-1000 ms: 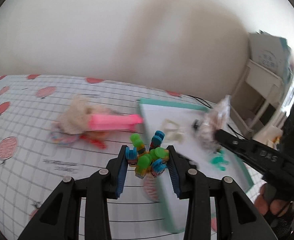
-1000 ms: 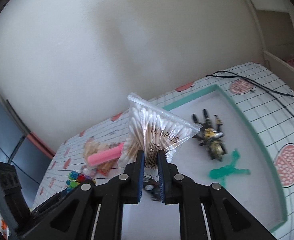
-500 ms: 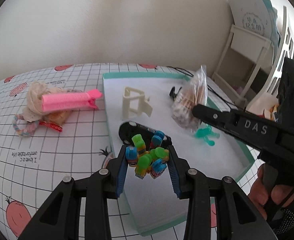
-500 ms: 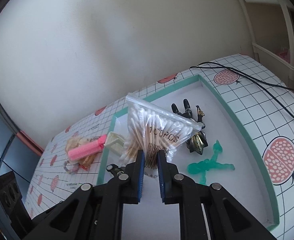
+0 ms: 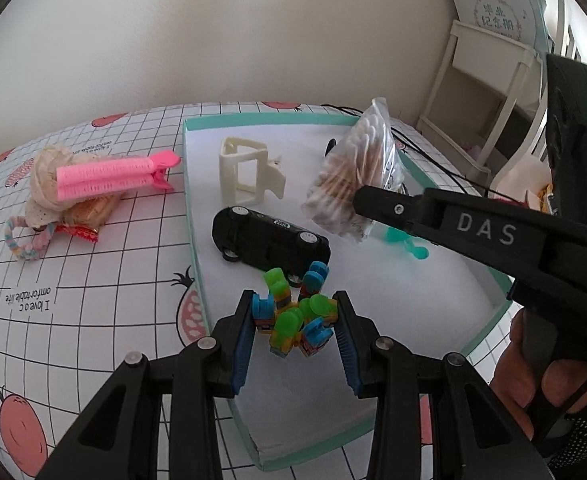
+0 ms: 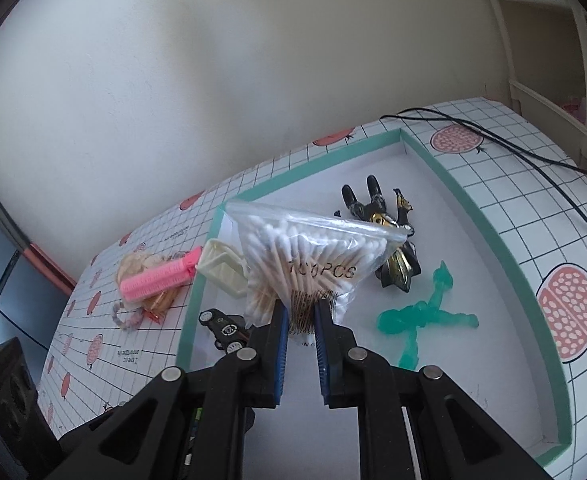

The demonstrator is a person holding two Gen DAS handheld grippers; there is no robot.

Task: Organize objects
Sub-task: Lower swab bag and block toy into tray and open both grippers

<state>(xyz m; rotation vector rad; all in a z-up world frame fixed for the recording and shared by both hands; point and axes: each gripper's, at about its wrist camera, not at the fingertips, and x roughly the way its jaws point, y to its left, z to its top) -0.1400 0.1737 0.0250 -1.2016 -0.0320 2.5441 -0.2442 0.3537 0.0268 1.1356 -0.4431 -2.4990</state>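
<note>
Nearest, the left gripper (image 5: 293, 320) is clamped on a bundle of bright toy blocks (image 5: 295, 316), held over the near part of the white tray (image 5: 413, 296). The right gripper (image 6: 300, 312) is pinched tight on the lower edge of a clear bag of cotton swabs (image 6: 313, 256), also above the tray. Just beyond the blocks a black toy car (image 5: 269, 242) lies in the tray, then a cream plastic clip (image 5: 245, 176), a green figure (image 6: 421, 316) and a black-and-gold figure (image 6: 389, 248). Off to the left on the checked tabletop (image 5: 93, 292) lies a pink hair clip (image 5: 109, 174) atop a small heap.
</note>
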